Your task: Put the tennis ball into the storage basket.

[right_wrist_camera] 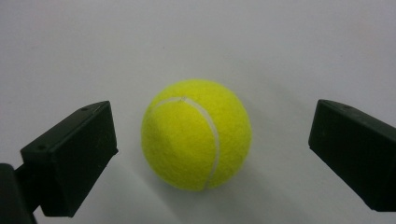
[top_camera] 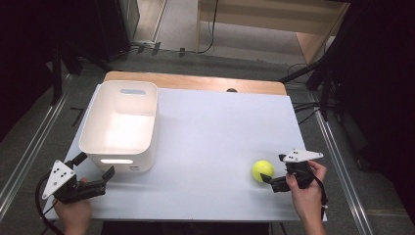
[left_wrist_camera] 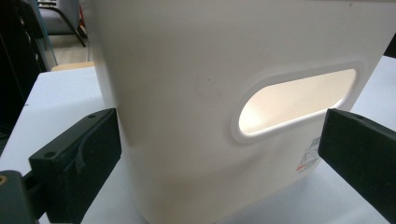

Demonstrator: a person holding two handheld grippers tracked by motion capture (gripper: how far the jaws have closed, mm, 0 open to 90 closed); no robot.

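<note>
A yellow tennis ball (top_camera: 263,170) lies on the white table top (top_camera: 220,122) at the front right. My right gripper (top_camera: 273,169) is open just to the right of it, pointing left at it. In the right gripper view the ball (right_wrist_camera: 196,135) sits between the spread jaws of the right gripper (right_wrist_camera: 215,140), touching neither. A white plastic bin (top_camera: 120,127) with handle slots stands at the left. My left gripper (top_camera: 95,167) is open at the bin's near left corner. In the left gripper view the bin wall (left_wrist_camera: 187,84) stands close ahead of the left gripper (left_wrist_camera: 219,154).
A wooden table edge (top_camera: 195,81) runs along the back, with dark floor and metal rails on both sides. Cables lie on the floor (top_camera: 303,105) at the far right. A broad stretch of white surface lies between the bin and the ball.
</note>
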